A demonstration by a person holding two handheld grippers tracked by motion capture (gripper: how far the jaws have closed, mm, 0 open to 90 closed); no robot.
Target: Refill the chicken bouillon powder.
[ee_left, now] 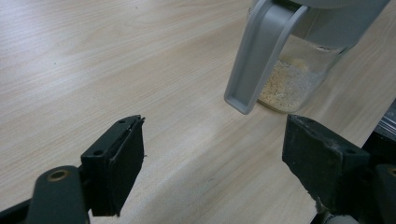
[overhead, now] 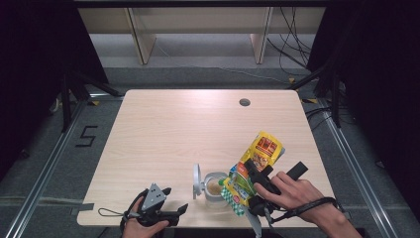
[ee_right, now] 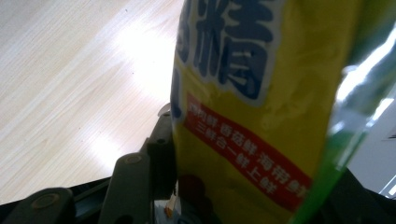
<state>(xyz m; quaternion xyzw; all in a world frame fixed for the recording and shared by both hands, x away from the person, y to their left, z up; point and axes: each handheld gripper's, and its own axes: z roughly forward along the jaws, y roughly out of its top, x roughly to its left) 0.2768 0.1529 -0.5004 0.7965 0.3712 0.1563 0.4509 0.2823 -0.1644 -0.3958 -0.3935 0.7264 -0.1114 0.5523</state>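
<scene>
In the high view, a yellow and green printed plastic seasoning bag [overhead: 250, 171] is held tilted by the right gripper [overhead: 258, 184], with its lower green corner over the mouth of a small clear glass jar with a grey hinged lid [overhead: 214, 187]. The jar stands near the front edge of the light wooden table [overhead: 198, 129], its lid is swung open to the left, and a little beige powder is seen at the bottom. The left gripper [overhead: 174, 212] rests low on the table, to the left of the jar and apart from it. A spill may be expected if the bag corner is moved away from the mouth, because the opening is narrow.

In the left gripper view, the two black jaws are seen wide apart, and nothing is between them. The jar [ee_left: 299, 74] stands ahead of them, untouched, with only a thin layer of pale grains in it. Since the jar is not steadied, it may be pushed or tipped by the bag.

In the right gripper view, the jaws are clamped on the bag [ee_right: 261, 116], and the left pad is pressed against the yellow film. The film looks smooth, so the bag may slip in the grip. How much is left inside the bag cannot be told.
</scene>
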